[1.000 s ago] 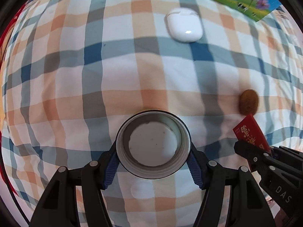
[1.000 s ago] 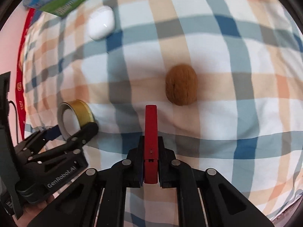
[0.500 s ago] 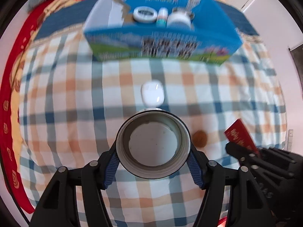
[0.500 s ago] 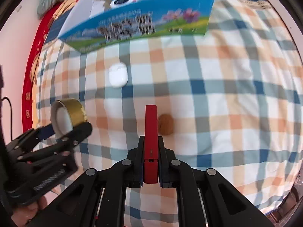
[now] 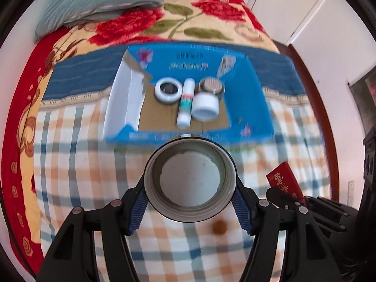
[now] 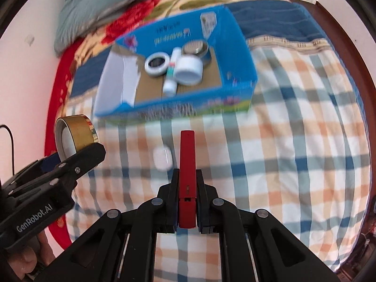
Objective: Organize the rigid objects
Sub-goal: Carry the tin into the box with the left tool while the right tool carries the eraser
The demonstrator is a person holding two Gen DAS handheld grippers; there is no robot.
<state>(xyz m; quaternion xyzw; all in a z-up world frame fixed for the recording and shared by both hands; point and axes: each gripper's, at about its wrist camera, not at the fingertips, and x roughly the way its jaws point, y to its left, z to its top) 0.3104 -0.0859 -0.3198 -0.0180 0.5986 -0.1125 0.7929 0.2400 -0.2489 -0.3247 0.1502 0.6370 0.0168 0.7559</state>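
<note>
Both of your tools are loaded and raised above the bed, on the near side of the blue cardboard box [image 5: 253, 108], which serves as the landmark throughout. Your left tool [image 5: 189, 202] grips a gold-sided round lid [image 5: 189, 181] across its width, its open underside facing the left wrist camera; from the right wrist view the same lid [image 6: 75, 136] shows to the left and short of the box. Your right tool [image 6: 186, 202] is pinched narrow on a flat red packet [image 6: 187, 164], held edge-on and pointing toward the box's near wall. Inside the box lie a white ring-shaped tape roll [image 5: 168, 90], a white tube [image 5: 185, 104], a white jar [image 5: 205, 107] and a round metal tin [image 5: 211, 86] behind it, clustered toward the centre and right of centre; bare cardboard floor remains to their left. On the checked bedspread [image 6: 293, 141], short of the box, a white earbud case [image 6: 162, 158] and a walnut [image 5: 219, 226] wait uncollected. The step in hand appears to be the carry toward the box. The next move likely calls for you to bring each tool over the near wall, lower it above bare floor clear of the items already placed, and release there; blur in both views limits finer judgement of clearance.
</note>
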